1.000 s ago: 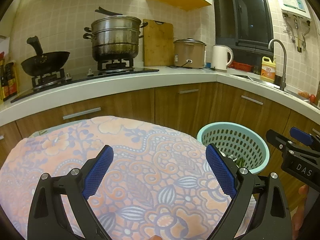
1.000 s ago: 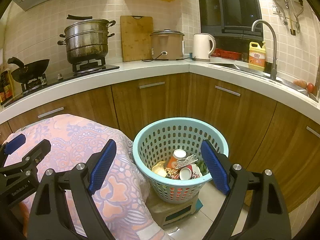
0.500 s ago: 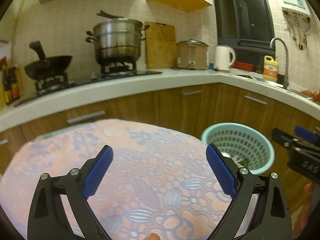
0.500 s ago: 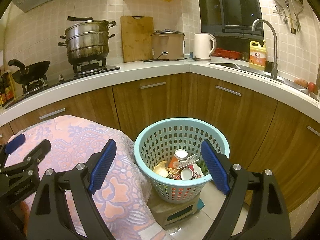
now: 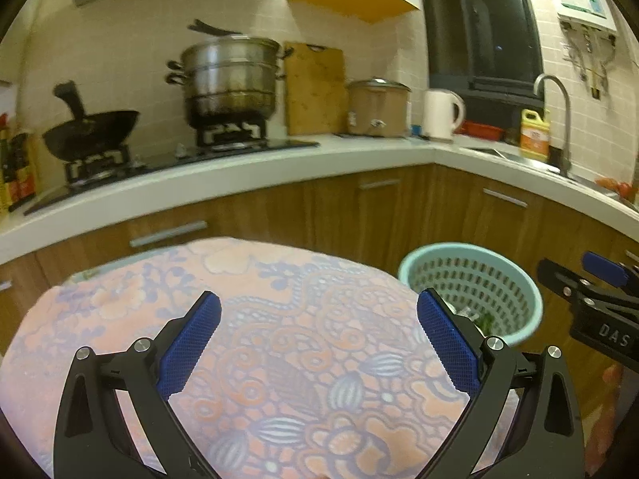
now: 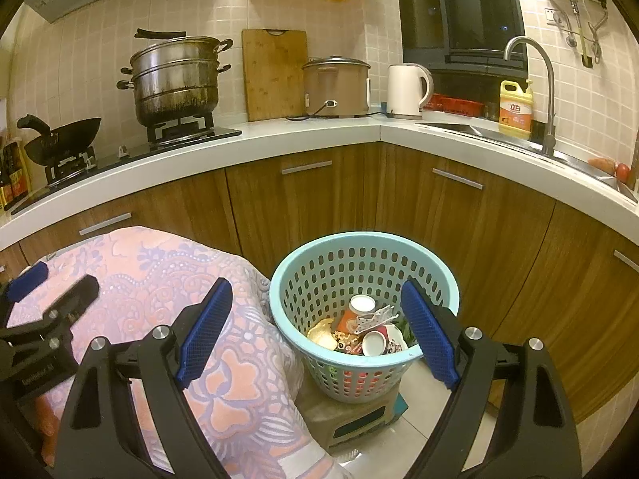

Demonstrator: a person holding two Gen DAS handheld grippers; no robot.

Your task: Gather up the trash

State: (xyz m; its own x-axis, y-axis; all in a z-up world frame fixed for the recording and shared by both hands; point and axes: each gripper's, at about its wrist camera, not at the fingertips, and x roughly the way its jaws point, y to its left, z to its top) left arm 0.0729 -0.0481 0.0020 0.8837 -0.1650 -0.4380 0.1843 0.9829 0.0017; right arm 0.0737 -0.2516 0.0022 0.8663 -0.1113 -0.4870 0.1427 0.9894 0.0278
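A light blue perforated basket [image 6: 319, 267] stands on a box on the floor and holds trash: paper cups [image 6: 355, 315], wrappers and scraps. It also shows in the left wrist view [image 5: 507, 279]. My right gripper [image 6: 315, 331] is open and empty, held above and in front of the basket. My left gripper [image 5: 319, 343] is open and empty over a table draped with a pink and blue floral cloth [image 5: 279, 319]. No loose trash shows on the cloth.
The cloth-covered table [image 6: 159, 279] sits just left of the basket. Wooden cabinets [image 6: 459, 219] and a white counter [image 6: 319, 139] curve behind, with a steamer pot [image 6: 175, 76], wok [image 6: 60, 139], rice cooker [image 6: 335, 84], kettle [image 6: 407, 88] and sink tap [image 6: 535, 80].
The left wrist view has shifted slightly, so the kitchen and basket sit a little further right and lower. The right gripper is nearly still. Both grippers stay open.
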